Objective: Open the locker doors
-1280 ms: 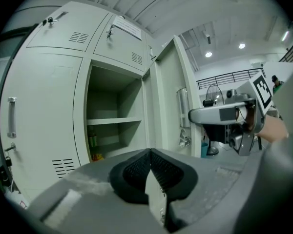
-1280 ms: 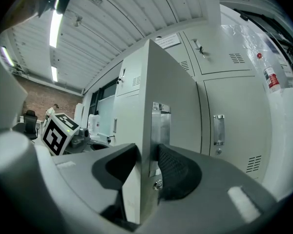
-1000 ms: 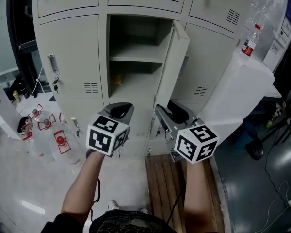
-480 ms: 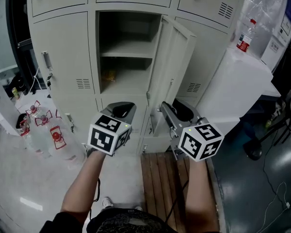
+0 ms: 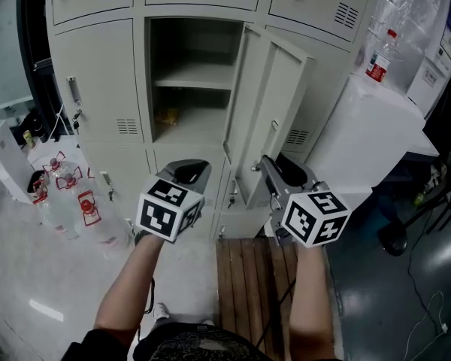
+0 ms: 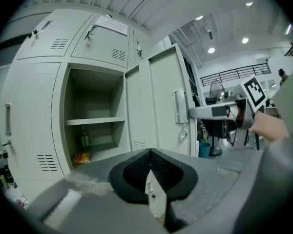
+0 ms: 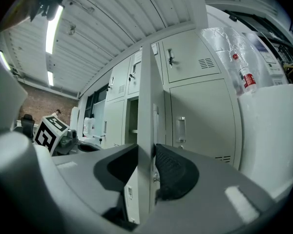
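Locker door (image 5: 279,104), head view: pale grey sheet-steel leaf of the middle compartment, hinged on its right side. It stands wide open with its free edge out toward the person.
Head view, change: a second ago the leaf showed almost edge-on. It now shows a broad face and its free edge lies farther right, so it has swung wider.
Head view, right gripper (image 5: 269,168): grey two-jaw tool with a black-and-white marker cube, at the lower free edge of the leaf. It has shifted right with the door.
Head view, left gripper (image 5: 189,170): matching grey tool, low before the shut lower doors, apart from the open leaf and about where it was.
Head view, open compartment (image 5: 192,85): one steel shelf, with a small yellow item on the floor beneath it.
Head view, neighbouring door (image 5: 98,89): same grey steel, to the left, shut. The upper row is shut too.
Left gripper view, jaws: black pads together at the tips, nothing between them.
Left gripper view, door: the leaf is seen broadside, right of the compartment, with a latch fitting near its free edge. The right gripper reaches that edge from the right.
Right gripper view, jaws: closing on the locker door, whose thin edge stands upright between them. The right pad lies against the sheet and the left one looks to touch it.
Task standing, judged: this door is as good as done. The shut doors around it remain.
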Available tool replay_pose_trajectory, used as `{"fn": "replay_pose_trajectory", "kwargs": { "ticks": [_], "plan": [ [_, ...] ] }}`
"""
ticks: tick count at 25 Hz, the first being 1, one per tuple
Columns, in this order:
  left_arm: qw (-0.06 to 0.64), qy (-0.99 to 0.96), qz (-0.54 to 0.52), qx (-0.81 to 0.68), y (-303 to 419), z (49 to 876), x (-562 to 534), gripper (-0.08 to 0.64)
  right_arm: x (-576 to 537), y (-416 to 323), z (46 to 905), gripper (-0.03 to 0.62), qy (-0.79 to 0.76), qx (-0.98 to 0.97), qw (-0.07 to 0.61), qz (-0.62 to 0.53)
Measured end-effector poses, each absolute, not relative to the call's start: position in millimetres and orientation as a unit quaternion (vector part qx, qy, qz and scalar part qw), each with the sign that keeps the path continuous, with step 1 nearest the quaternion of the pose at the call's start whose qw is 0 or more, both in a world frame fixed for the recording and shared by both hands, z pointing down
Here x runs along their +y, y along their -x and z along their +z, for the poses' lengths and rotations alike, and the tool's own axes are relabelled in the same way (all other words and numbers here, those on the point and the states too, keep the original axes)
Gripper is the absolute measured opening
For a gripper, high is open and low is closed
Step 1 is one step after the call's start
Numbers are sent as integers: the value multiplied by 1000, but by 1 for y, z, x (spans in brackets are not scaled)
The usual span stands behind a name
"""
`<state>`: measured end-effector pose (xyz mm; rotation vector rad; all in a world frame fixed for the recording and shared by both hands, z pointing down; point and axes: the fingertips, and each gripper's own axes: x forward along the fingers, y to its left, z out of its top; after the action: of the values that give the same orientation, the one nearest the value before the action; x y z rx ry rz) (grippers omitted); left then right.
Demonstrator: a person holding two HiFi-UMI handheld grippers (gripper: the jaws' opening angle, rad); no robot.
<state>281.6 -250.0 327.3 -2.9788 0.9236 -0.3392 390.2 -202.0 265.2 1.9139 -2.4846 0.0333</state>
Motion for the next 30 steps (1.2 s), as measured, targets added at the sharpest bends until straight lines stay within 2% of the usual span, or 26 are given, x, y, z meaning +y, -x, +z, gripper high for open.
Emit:
{"fn": "replay_pose_trajectory", "kwargs": {
  "ticks": [13, 24, 30],
  "plan": [
    [-2, 938, -113, 328, -288, 334, -238, -2, -200, -432, 266, 87, -629, -777, -4, 7],
    [-1, 929, -124, 348, -276, 336, -232, -2, -195, -432, 265, 91, -626, -780, 0, 2],
    [-1, 926, -125, 356, -261, 334, -227, -2, -184, -422, 264, 114, -625, -780, -2, 1]
  ]
}}
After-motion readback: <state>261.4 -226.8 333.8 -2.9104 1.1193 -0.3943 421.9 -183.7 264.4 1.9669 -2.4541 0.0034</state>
